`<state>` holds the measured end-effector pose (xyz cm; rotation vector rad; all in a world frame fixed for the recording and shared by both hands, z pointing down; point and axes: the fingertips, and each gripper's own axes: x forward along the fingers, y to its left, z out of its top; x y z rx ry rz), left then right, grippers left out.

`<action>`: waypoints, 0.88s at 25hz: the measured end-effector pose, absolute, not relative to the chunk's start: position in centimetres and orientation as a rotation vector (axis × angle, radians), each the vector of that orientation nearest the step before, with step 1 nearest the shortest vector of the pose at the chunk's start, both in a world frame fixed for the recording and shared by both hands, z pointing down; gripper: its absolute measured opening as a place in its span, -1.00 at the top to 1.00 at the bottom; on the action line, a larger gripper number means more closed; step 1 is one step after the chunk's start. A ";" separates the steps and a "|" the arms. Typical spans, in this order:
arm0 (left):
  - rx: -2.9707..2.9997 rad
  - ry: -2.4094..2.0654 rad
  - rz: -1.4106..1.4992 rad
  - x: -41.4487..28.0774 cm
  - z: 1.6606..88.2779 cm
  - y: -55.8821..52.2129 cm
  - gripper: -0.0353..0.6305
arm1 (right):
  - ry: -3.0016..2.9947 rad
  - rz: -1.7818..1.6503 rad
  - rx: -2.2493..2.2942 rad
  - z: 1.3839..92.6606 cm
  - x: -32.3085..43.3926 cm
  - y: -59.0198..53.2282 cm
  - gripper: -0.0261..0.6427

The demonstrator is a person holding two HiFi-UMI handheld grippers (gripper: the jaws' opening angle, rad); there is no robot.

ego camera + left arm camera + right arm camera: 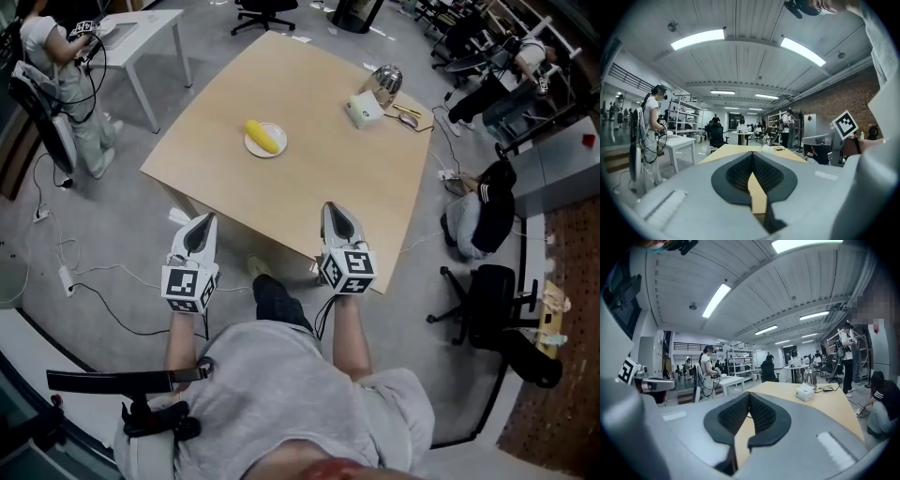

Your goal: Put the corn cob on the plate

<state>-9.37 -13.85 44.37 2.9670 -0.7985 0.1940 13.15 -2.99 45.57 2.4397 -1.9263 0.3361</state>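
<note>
The yellow corn cob lies on a small white plate near the middle left of the wooden table. Both grippers hang short of the table's near edge, well back from the plate. My left gripper is off the near left corner, and its fingertips meet with nothing between them. My right gripper is over the near edge, also shut and empty. Neither gripper view shows the corn or the plate.
A white box, a metal kettle and small items sit at the table's far right. A person stands by a white table at the far left. Another person sits on the floor beside an office chair.
</note>
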 end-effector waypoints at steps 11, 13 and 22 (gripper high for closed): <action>3.013 -0.699 0.189 -8.6 43.7 -11.4 0.83 | -1.891 0.353 2.520 46.3 11.5 1.5 0.90; 3.018 -0.685 0.187 -8.3 43.6 -11.3 0.83 | -1.879 0.346 2.535 46.4 11.6 2.1 0.90; 3.037 -0.613 0.187 -7.3 43.8 -9.6 0.83 | -1.840 0.331 2.579 46.5 11.4 5.1 0.90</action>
